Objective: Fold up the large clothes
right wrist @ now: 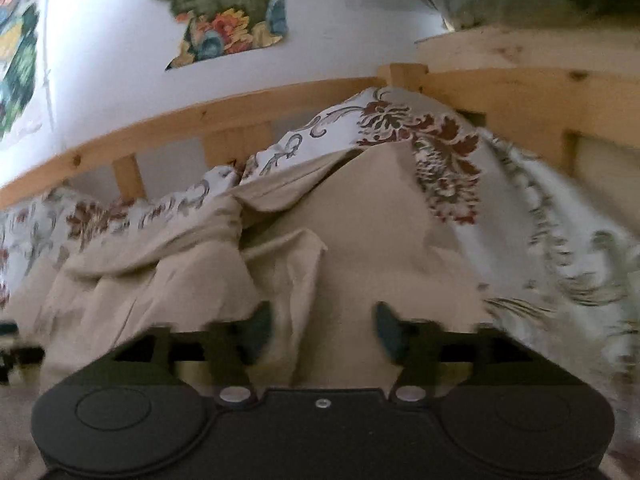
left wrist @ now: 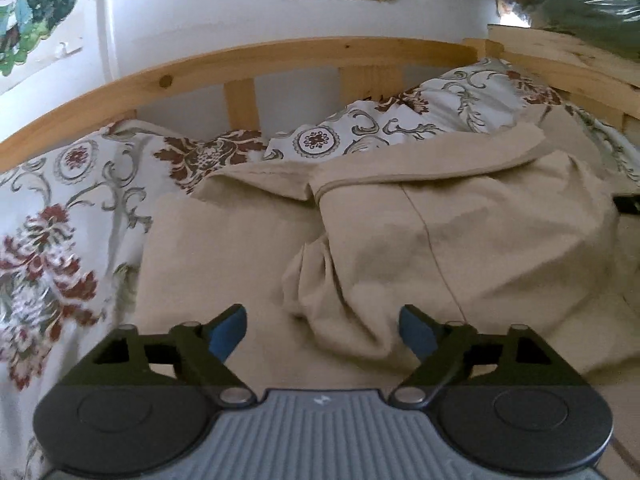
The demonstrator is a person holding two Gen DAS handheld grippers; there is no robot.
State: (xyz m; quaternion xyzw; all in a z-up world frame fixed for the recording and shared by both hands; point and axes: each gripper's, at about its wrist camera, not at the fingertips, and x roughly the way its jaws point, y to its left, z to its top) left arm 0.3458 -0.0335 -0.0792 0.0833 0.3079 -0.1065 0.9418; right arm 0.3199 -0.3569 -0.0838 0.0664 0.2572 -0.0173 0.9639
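Observation:
A large beige garment [left wrist: 440, 232] lies crumpled on the bed, with a flat part at the left and a bunched, folded-over part at the right. My left gripper [left wrist: 322, 332] is open, its blue pads just above the near edge of the bunched cloth, holding nothing. In the right wrist view the same beige garment [right wrist: 360, 240] lies rumpled, one corner tucked under the floral cover. My right gripper [right wrist: 320, 332] is open with a hanging fold of the beige cloth between its jaws; the view is blurred.
A white floral bedcover [left wrist: 60, 220] covers the bed to the left and behind the garment; it also shows in the right wrist view [right wrist: 540, 220]. A wooden bed rail [left wrist: 280, 56] runs along the far side against a white wall. A green bundle [left wrist: 592, 4] sits on a wooden ledge at upper right.

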